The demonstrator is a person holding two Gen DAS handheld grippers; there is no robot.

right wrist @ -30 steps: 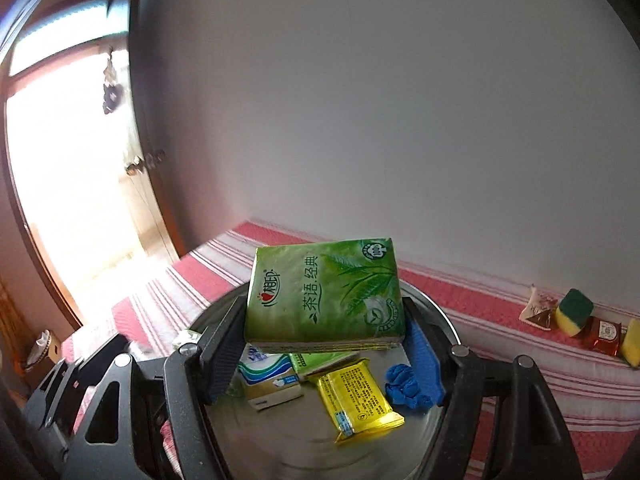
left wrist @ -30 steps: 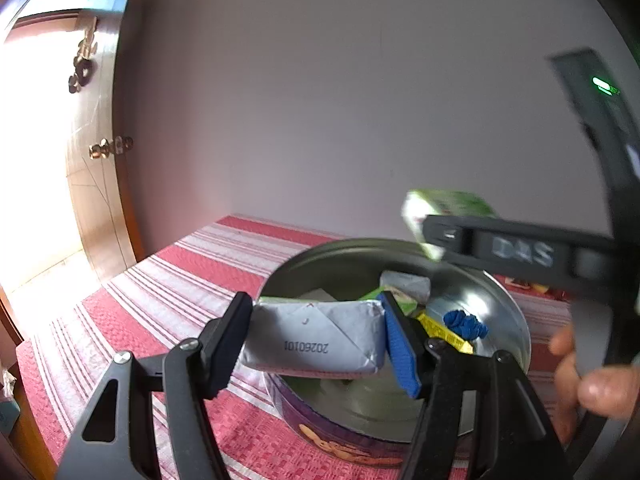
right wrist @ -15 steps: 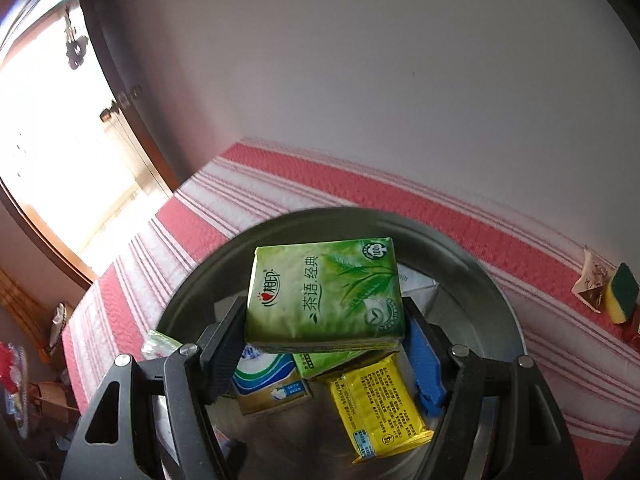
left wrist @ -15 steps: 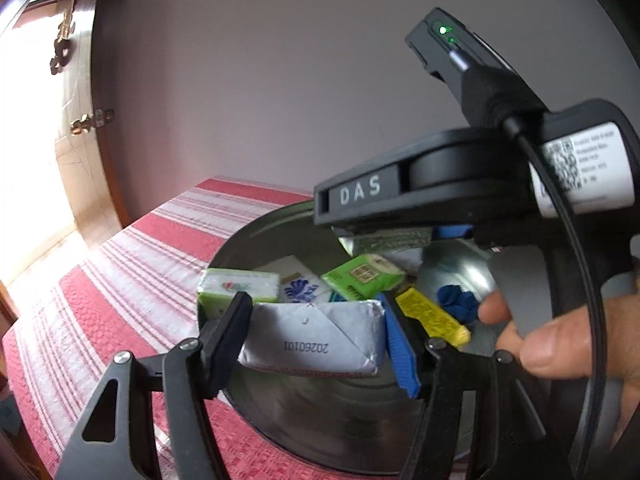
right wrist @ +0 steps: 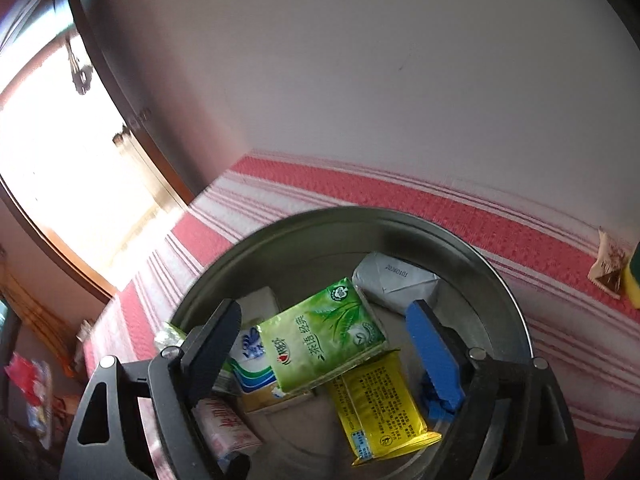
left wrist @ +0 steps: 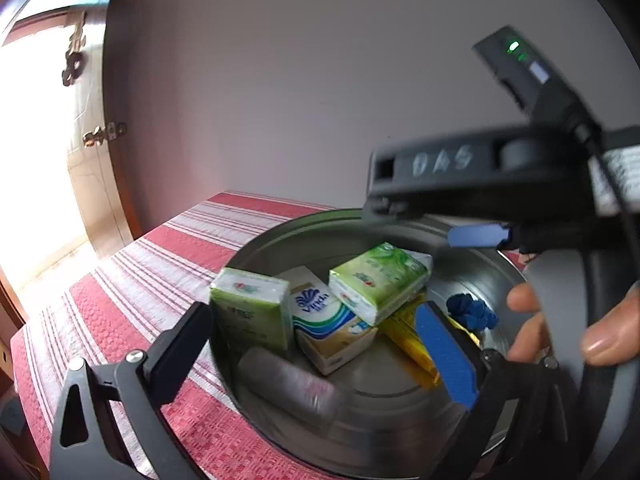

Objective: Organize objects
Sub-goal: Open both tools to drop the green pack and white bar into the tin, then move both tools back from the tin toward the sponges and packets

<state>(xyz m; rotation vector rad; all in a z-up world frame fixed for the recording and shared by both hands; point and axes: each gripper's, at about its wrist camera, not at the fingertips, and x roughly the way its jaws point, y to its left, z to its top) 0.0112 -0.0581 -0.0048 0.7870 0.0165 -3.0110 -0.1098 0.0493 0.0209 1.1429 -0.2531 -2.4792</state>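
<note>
Both wrist views look closely down into tin.

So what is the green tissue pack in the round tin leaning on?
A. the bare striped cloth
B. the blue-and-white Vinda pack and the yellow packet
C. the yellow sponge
B: in the right wrist view the green tissue pack lies tilted across the Vinda pack and the yellow packet, inside the round tin.

Both grippers' fingers spread, empty.

Tissue packs in tin, on tablecloth.
</note>
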